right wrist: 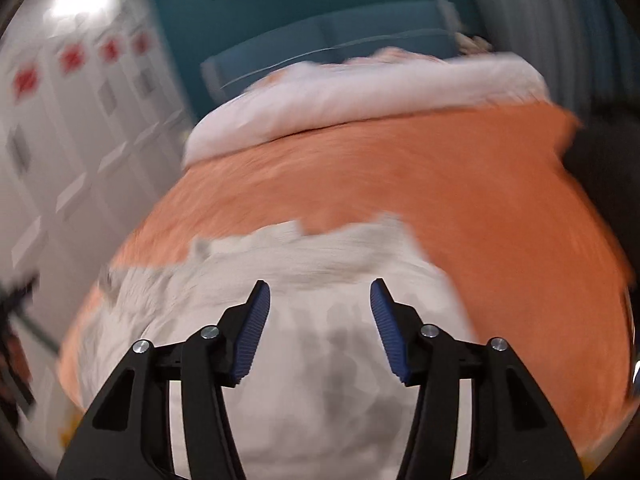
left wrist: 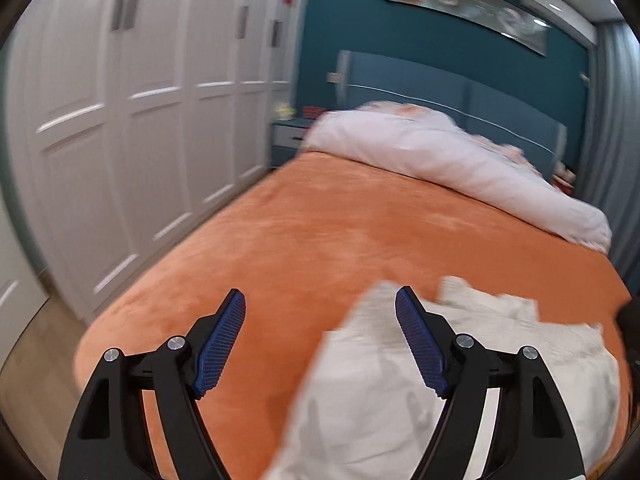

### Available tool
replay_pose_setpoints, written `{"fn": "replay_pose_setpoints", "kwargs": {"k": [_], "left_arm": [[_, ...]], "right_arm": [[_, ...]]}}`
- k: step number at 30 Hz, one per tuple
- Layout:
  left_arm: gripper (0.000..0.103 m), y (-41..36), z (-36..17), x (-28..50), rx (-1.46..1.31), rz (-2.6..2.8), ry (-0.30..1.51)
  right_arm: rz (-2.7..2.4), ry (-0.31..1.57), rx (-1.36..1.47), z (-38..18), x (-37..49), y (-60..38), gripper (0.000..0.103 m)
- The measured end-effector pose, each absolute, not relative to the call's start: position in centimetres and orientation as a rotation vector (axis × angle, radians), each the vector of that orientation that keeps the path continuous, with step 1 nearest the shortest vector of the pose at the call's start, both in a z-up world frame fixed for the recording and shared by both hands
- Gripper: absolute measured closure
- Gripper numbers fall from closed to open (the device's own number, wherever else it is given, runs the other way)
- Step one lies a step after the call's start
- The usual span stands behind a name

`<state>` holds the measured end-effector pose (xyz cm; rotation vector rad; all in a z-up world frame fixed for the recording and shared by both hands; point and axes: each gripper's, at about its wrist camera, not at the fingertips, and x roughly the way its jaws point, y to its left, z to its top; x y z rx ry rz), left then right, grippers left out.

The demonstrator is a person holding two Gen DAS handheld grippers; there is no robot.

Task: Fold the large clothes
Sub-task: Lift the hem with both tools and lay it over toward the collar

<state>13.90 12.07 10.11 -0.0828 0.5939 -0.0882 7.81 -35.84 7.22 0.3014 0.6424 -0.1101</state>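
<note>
One cream-white garment [left wrist: 460, 380] lies crumpled on the near end of the bed [left wrist: 320, 232], on top of the orange blanket that covers the mattress. In the right wrist view the same garment [right wrist: 320, 360] fills the lower centre, with a ragged, bunched far edge facing the headboard; heavy blur hides its seams and exact shape.

Left tool [left wrist: 320, 340]: its jaws stand wide apart with nothing between them. It hangs above the near end of the bed, its left blue pad [left wrist: 220, 348] over bare orange blanket and its right pad over the garment's left margin. Whether either pad touches the cloth cannot be told.

Right tool [right wrist: 320, 330]: its jaws are likewise spread wide, gripping nothing, and are set directly above the middle of the garment. One ribbed blue pad [right wrist: 386, 332] shows against the pale cloth.

Farther up the bed, a white duvet [left wrist: 460, 168] is heaped across the full width at the head end, just before the blue headboard [left wrist: 460, 100]. Behind the headboard rises a teal wall [left wrist: 400, 32] bearing a long framed picture [left wrist: 464, 8]. White wardrobe doors [left wrist: 140, 140] with red paper decorations near their tops run along the bed's left side, and a small nightstand [left wrist: 290, 134] stands between the wardrobe and the headboard. Grey curtains [left wrist: 616, 120] hang beyond the bed's right side.
</note>
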Motion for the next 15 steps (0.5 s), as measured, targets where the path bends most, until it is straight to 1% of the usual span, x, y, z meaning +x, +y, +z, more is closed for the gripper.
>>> {"fn": "replay_pose_setpoints", "kwargs": {"k": [2,4,7,15], "left_arm": [[0.028,8.3,9.0,14.7,-0.073,-0.15,0.619],[0.027,4.6,6.9,16.0,-0.054,-0.205,0.67],[0.027,0.3,2.6,19.0,-0.023,-0.183,0.777],[0.027,-1.3,-2.7,23.2,0.023,-0.097,0.865]], "right_arm": [[-0.053,0.649,0.168,7.0,10.3,-32.2,0.055],[-0.023,0.682,0.106,6.1,12.6,-30.5,0.062],[-0.064,0.753,0.048,3.7,15.9,-30.3,0.069],[-0.209,0.817,0.186,-0.9,18.1,-37.2,0.07]]}}
